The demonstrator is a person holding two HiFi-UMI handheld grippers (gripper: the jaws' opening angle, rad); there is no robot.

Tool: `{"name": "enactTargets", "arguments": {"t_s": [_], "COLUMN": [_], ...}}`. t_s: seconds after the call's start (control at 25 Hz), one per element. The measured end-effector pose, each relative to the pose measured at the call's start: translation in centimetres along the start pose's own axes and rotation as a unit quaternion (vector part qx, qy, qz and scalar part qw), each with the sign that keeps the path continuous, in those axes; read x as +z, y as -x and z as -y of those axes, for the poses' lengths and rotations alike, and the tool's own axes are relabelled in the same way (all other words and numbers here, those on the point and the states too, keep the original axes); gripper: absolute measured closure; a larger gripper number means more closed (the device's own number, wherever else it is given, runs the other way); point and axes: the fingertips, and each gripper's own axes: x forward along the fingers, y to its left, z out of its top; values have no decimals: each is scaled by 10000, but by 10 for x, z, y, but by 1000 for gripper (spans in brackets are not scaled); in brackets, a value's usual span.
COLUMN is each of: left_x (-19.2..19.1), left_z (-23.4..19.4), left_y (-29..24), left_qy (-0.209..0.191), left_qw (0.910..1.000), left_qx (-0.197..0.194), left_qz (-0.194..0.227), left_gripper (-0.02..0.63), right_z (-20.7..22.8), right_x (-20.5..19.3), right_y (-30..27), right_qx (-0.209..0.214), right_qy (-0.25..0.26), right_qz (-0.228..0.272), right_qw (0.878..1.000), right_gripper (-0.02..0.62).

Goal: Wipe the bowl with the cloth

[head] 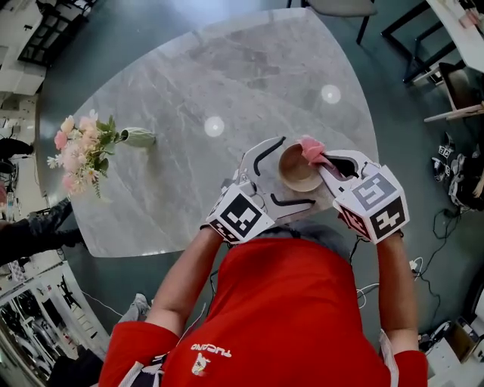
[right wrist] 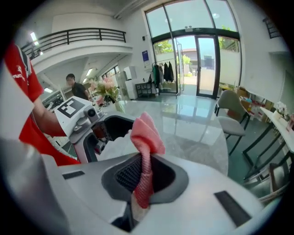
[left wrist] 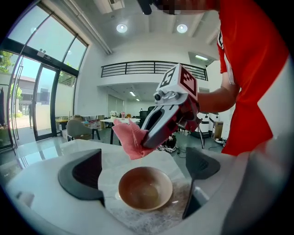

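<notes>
The grey marbled surface point(head: 189, 181) takes up most of the head view, rounded at its corners, with dark floor point(head: 113, 45) around it. A chair point(head: 340, 7) is cut off at the top edge, and cables and gear lie on the floor at the right. The person's red shirt point(head: 287, 310) fills the bottom of that view and hides the near edge of the surface. Both bare forearms reach forward from it and converge over that edge. The left hand-held gripper point(left wrist: 143, 165) lies low over the surface with its jaws wide apart, one on either side of the bowl, and a gap shows between each pad and the rim. The right hand-held gripper point(right wrist: 143, 176) comes in from the right with its marker cube point(head: 374, 200) toward the person, and its jaws are clamped on the cloth. A bunch of pink flowers point(head: 82, 151) in a pale vase stands far to the left, well apart from the work. The tan bowl point(head: 297, 170) sits upright on the surface close to the near edge, and nothing can be made out inside it. The pink cloth point(head: 311, 148) sticks out of the right jaws as a bunched tuft. In the left gripper view it hangs just above and beyond the bowl's far rim without touching it. Its lower end disappears between the jaws. A person stands small in the background of the right gripper view, partly hidden by the left gripper.
</notes>
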Motion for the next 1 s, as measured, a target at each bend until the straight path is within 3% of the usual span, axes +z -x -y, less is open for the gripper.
{"name": "enactTargets", "arguments": {"t_s": [0.16, 0.4, 0.56, 1.0], "left_x": [24, 46, 61, 86], "left_z": [-2, -7, -10, -17], "left_y": [7, 20, 27, 46], "left_qy": [-140, -77, -30, -110], "left_qw": [9996, 9973, 9942, 9843], "left_qx": [129, 589, 893, 1557], "left_qz": [224, 428, 591, 823], "left_gripper": [71, 153, 213, 457], "right_z": [1, -1, -4, -18], "right_x": [13, 28, 35, 45], "right_y": [26, 64, 82, 119], "right_qx": [-99, -172, -223, -414], "right_qy": [-84, -416, -406, -252], "right_qz": [977, 2255, 2796, 3813], "right_qw": [9951, 9732, 9590, 9232], "right_gripper": [572, 572, 572, 572]}}
